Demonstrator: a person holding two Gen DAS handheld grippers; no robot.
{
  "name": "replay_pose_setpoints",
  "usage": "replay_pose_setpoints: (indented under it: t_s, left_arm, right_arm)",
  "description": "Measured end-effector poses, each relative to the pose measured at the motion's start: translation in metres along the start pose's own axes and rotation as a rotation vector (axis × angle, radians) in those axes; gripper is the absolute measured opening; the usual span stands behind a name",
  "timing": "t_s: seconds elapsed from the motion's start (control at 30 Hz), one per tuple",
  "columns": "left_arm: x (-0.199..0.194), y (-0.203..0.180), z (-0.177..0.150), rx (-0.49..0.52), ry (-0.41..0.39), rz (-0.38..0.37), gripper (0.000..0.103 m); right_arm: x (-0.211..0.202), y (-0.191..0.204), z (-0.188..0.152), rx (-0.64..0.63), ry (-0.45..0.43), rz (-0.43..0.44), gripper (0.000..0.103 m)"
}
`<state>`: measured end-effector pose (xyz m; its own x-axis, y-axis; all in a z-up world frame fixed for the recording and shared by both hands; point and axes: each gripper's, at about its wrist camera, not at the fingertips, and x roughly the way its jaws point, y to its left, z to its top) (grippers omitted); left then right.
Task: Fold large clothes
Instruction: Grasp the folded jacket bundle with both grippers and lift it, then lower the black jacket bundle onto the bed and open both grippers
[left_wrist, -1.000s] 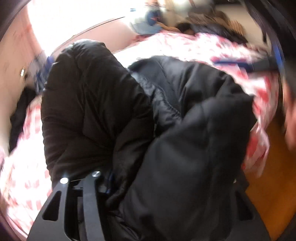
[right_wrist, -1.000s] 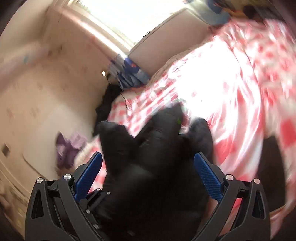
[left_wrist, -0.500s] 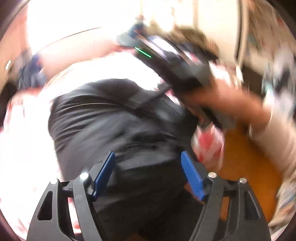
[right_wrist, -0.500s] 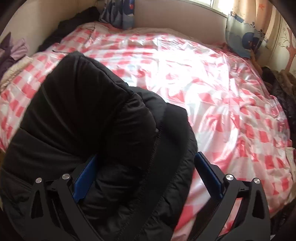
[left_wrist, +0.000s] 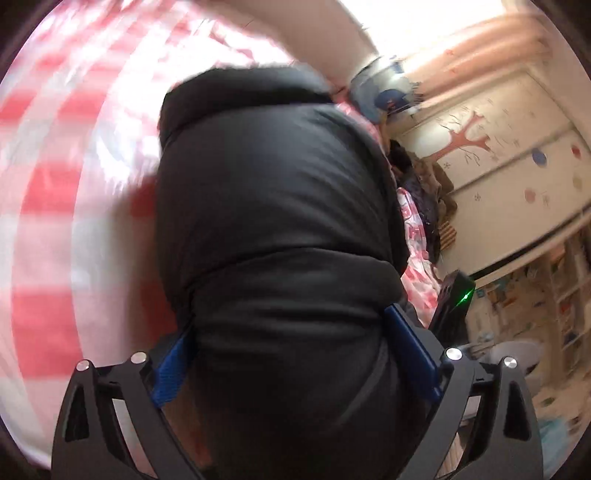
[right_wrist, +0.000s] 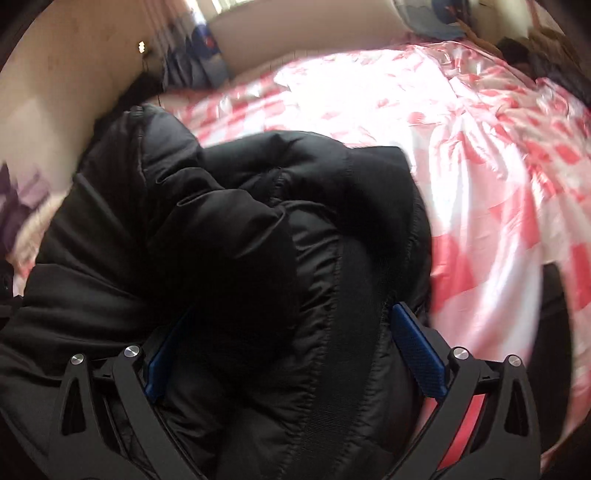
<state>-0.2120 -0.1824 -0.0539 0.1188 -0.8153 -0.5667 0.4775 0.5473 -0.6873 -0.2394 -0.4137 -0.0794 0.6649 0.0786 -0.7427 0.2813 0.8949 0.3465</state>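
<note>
Padding fills most of the left wrist view: the black puffer jacket (left_wrist: 273, 229) lies bunched on the bed cover (left_wrist: 55, 206), a red-and-white checked sheet that is blurred on the left side of the picture. The left gripper (left_wrist: 291, 350) straddles the near end of the jacket. Its jaws have just been opening and now stand wide, with a thick roll of the jacket between the two blue pads (left_wrist: 412, 354). The fabric bulges against both pads, but whether they still press on it cannot be told. To the right, past the edge of the bed, stands a wardrobe (left_wrist: 517, 177) with a tree drawing and coloured dots on its doors. A heap of dark and brown clothes (left_wrist: 428, 192) lies between the bed and the wardrobe. A black device with a green light (left_wrist: 456, 306) shows just beside the right pad.

In the right wrist view the jacket (right_wrist: 236, 229) sits crumpled at the near left part of the bed cover (right_wrist: 480, 166), with its collar and a seam line turned up. The right gripper (right_wrist: 291, 354) has its jaws spread wide around a fat fold of the jacket, which crowds both blue pads (right_wrist: 419, 354). Here too a firm clamp cannot be confirmed. The far side of the bed meets a pale headboard (right_wrist: 295, 37), and a blue patterned cushion (right_wrist: 207, 48) leans in the corner by the wall.
</note>
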Motion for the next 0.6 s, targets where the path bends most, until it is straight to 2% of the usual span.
replay_pose_setpoints:
  t_s: [0.03,0.13,0.2,0.23,0.3,0.37,0.4,0.43,0.5,0.57,0.6]
  left_arm:
    - [-0.005,-0.002,0.007,0.046,-0.026,0.028,0.083]
    - [-0.038,-0.002,0.038,0.139,-0.112,0.123,0.078]
    - [-0.072,0.003,0.047,0.199,-0.16,0.231,0.078]
    - [-0.076,0.015,0.057,0.224,-0.161,0.289,0.078]
    - [-0.094,0.039,0.062,0.242,-0.096,0.407,0.078]
    - [-0.108,0.08,0.058,0.143,-0.023,0.444,0.078]
    - [-0.118,0.089,0.057,0.113,-0.024,0.452,0.077]
    - [-0.129,0.09,0.054,0.124,-0.064,0.468,0.077]
    - [-0.14,0.065,0.058,0.18,-0.158,0.489,0.077]
    - [-0.139,0.041,0.067,0.235,-0.219,0.41,0.077]
    - [-0.13,0.025,0.072,0.278,-0.214,0.362,0.077]
  right_arm:
    - [0.005,0.008,0.002,0.019,-0.016,0.035,0.097]
    - [0.033,0.049,0.016,0.056,-0.041,0.18,0.097]
    - [0.057,0.081,0.021,0.058,-0.024,0.293,0.097]
    - [0.067,0.094,0.021,0.042,0.0,0.323,0.097]
    - [0.085,0.124,0.018,-0.075,0.072,0.277,0.097]
    - [0.088,0.13,0.015,-0.157,0.105,0.231,0.097]
    - [0.087,0.124,0.015,-0.165,0.125,0.23,0.097]
    - [0.086,0.118,0.015,-0.162,0.151,0.228,0.097]
    - [0.083,0.111,0.017,-0.189,0.187,0.172,0.097]
    - [0.082,0.11,0.022,-0.241,0.25,0.132,0.097]
    - [0.08,0.111,0.027,-0.265,0.278,0.116,0.097]
